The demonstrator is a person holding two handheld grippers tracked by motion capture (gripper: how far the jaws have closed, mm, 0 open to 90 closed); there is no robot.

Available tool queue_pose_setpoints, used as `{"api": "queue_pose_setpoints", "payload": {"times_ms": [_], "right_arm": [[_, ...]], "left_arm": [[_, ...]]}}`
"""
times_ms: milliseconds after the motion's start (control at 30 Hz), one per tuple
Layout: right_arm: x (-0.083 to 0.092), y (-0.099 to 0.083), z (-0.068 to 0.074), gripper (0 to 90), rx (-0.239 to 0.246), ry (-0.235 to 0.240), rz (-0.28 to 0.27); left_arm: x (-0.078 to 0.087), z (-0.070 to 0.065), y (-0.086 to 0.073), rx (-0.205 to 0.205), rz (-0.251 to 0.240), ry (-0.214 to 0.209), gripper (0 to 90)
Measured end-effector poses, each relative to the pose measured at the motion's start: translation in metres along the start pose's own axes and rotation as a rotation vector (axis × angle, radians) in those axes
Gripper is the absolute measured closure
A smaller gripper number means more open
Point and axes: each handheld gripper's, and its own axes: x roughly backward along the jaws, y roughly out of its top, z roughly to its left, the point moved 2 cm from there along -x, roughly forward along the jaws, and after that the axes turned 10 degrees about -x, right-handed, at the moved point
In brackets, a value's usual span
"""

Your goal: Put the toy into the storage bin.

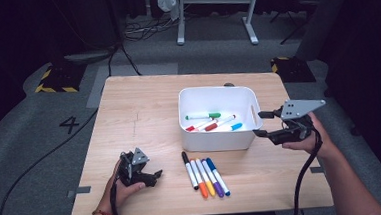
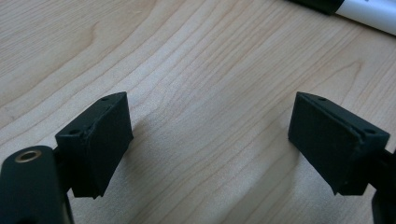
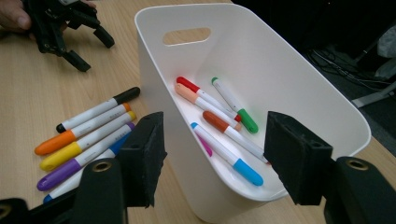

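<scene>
Table (image 1: 129, 121): pale wood-grain top, smooth, low sheen, fine streaked figure.

Bin (image 3: 280, 60), standing toward the table's far right edge: white plastic, smooth, softly glossy walls, rounded rim.

Markers in the bin (image 3: 224, 135): white plastic barrels, coloured caps, slightly glossy.

Markers on the table (image 1: 205, 176), near its front edge: the same smooth plastic, caps shiny.

Left gripper (image 2: 210, 140): matt black body; the pads (image 2: 100, 140) look like dull rubber or foam with rough edges; one brass-coloured metal insert.

Right gripper (image 3: 215, 154): matt black, pads coarse and foam-like; flat grey top plate, matt.

Floor (image 1: 24, 132): grey, carpet-like, rough.
</scene>
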Motion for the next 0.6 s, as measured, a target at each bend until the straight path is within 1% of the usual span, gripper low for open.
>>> {"api": "queue_pose_setpoints", "payload": {"times_ms": [67,133,167,267,400,433,500,533,600], "right_arm": [[0.002,-0.006,0.006,37.8,-0.021,0.014,-0.019],[0.001,-0.013,0.012,36.8,-0.041,0.02,-0.024],[0.001,-0.017,0.016,35.0,-0.043,0.027,-0.022],[-0.002,-0.027,0.025,33.9,-0.035,0.033,-0.015],[-0.007,-0.039,0.037,33.0,-0.053,0.046,-0.012],[-0.01,-0.043,0.04,31.9,-0.057,0.055,-0.01],[-0.015,-0.048,0.045,30.4,-0.06,0.052,0.004],[-0.019,-0.053,0.048,29.6,-0.056,0.044,0.016],[-0.026,-0.059,0.053,29.4,-0.058,0.051,0.028]], "left_arm": [[0.0,0.0,0.0,0.0,0.0,0.0,13.7],[0.0,0.0,0.0,0.0,0.0,0.0,13.7],[0.0,0.0,0.0,0.0,0.0,0.0,13.7],[0.0,0.0,0.0,-0.001,0.0,0.0,13.7],[0.0,0.0,0.0,-0.002,0.0,0.001,13.7],[0.0,0.0,0.0,-0.001,-0.001,0.001,13.7],[0.0,0.0,0.0,-0.002,0.0,0.001,13.7],[0.0,0.0,0.0,-0.002,0.0,0.001,13.7],[0.0,0.0,0.0,-0.002,0.0,0.002,13.7]]}}
